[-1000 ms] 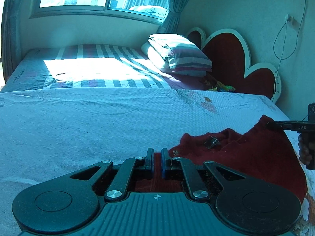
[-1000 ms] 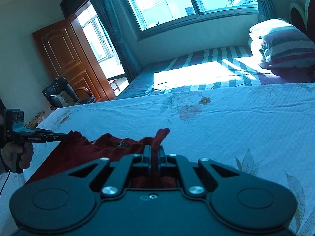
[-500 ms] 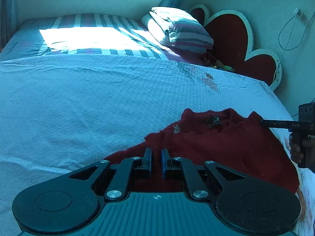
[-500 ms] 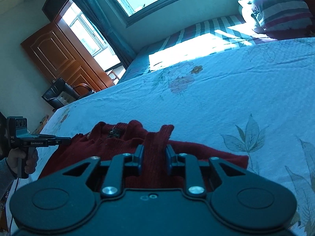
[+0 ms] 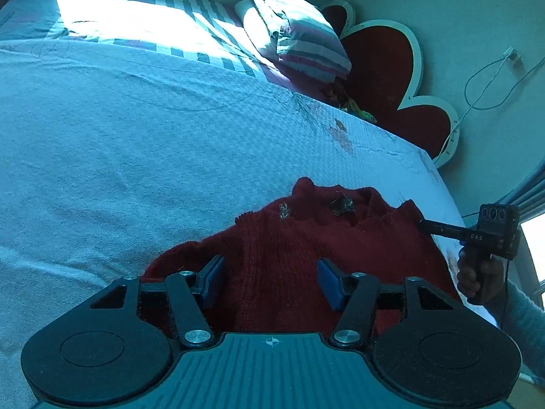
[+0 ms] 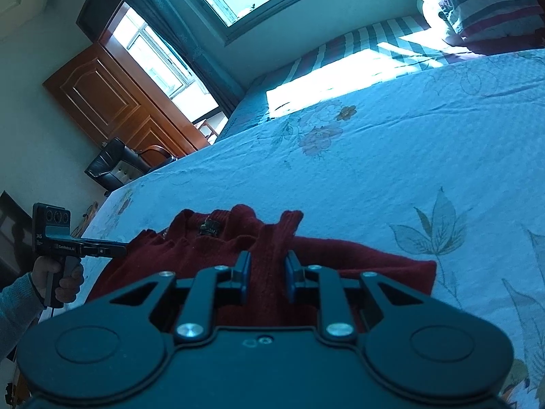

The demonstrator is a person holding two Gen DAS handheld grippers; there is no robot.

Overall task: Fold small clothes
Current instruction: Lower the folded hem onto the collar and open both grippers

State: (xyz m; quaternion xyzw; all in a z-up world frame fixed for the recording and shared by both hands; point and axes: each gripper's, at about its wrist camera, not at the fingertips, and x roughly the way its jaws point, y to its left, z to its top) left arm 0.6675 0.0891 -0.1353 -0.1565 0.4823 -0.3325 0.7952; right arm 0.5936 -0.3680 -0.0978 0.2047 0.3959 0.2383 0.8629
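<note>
A dark red knitted sweater (image 5: 289,238) lies spread near the front edge of the bed. My left gripper (image 5: 270,283) hovers low over its near hem. Its jaws are opening and stand wide apart, and the blue pads (image 5: 213,281) do not press the knit lying between them. In the right wrist view the sweater (image 6: 204,248) has a sleeve running up between the pads of my right gripper (image 6: 267,272), whose jaws are slightly parted and loose on it. Each gripper shows in the other's view: the right gripper (image 5: 422,225) by the sweater's right corner, the left gripper (image 6: 119,248) at its left edge.
A pale floral bedspread (image 5: 136,136) covers the bed. Striped pillows (image 5: 306,44) and a red heart-shaped headboard (image 5: 385,78) stand at the far end. A black chair (image 6: 112,163) and a wooden door (image 6: 112,102) are beyond the bed's left side. A person's hand (image 5: 477,276) holds the right gripper.
Both grippers sank toward the bed and the lifted sweater came to lie on it. The left jaws went from shut on the fabric to wide apart. The right jaws parted a little.
</note>
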